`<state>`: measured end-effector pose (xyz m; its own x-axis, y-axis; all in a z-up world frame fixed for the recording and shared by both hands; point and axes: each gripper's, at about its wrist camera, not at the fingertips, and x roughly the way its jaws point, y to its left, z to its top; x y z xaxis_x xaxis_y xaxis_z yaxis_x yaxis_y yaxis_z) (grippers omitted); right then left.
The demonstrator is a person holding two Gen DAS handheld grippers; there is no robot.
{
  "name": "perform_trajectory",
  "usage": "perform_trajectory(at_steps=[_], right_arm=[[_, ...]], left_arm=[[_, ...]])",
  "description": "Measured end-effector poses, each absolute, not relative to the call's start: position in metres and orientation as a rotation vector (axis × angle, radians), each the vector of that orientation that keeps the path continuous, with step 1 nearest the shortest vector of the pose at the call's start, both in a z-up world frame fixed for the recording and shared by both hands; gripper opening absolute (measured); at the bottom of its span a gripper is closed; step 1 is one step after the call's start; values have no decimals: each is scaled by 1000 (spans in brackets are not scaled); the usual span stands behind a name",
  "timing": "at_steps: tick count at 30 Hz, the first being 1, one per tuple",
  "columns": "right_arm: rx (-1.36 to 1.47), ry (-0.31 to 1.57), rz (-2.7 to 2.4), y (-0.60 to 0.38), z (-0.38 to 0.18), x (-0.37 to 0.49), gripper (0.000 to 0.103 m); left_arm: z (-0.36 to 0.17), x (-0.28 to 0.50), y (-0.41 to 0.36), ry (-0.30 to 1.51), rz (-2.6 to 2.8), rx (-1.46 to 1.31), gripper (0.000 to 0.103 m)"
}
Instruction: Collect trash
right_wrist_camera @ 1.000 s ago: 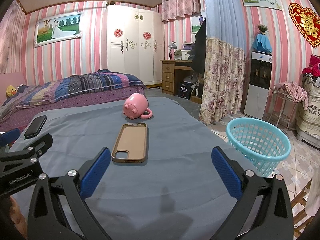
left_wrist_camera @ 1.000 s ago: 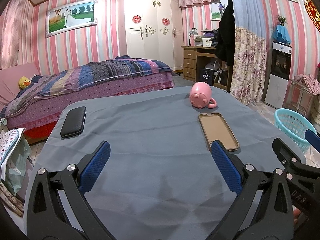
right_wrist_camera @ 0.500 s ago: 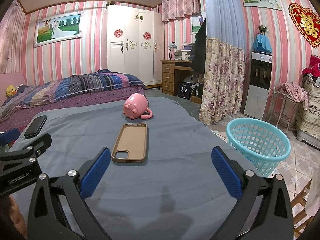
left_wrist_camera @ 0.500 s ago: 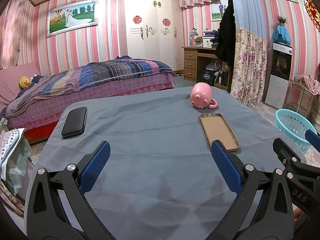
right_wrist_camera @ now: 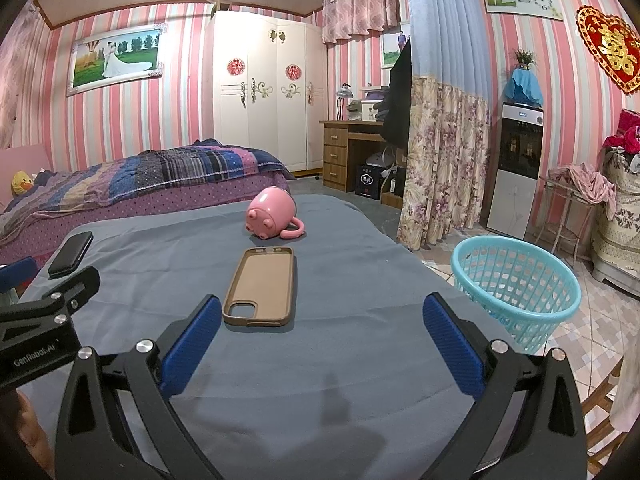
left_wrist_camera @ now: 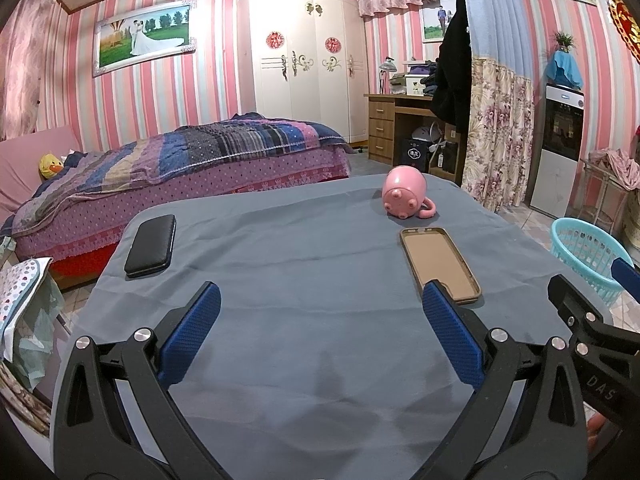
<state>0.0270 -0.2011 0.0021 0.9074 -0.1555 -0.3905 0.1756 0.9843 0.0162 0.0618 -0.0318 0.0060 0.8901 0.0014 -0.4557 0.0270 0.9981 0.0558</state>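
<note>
Currently both grippers, left (left_wrist_camera: 320, 336) and right (right_wrist_camera: 322, 336), gape empty at table (right_wrist_camera: 360, 360) near edge; case (right_wrist_camera: 262, 286) mid-table, basket (right_wrist_camera: 516, 284) off right edge for drops.

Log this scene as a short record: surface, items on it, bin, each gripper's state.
surface: table under a grey-blue cloth
mug: pink mug on its side, far end
case: tan phone case lying flat, open side up, middle
wallet: black wallet near the left edge
bin: teal basket on the floor, right of the table
left gripper: open, empty
right gripper: open, empty
</note>
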Motion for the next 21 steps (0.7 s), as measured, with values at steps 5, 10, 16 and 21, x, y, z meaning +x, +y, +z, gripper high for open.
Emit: perform_trajectory(at_steps=[5,10,16,21], right_arm=[[52,399,-171,-201,2,27,98],[51,399,-170,-201,2,27,98],[52,398,-170,-201,2,27,98],[52,399,-170,-201,2,27,98]], left_arm=[[6,62,-31,473,-11,61,98],[7,61,-30,473,-9,60,98],[7,61,-30,473,-9,58,98],[7,61,-29,472,-7,59,98]])
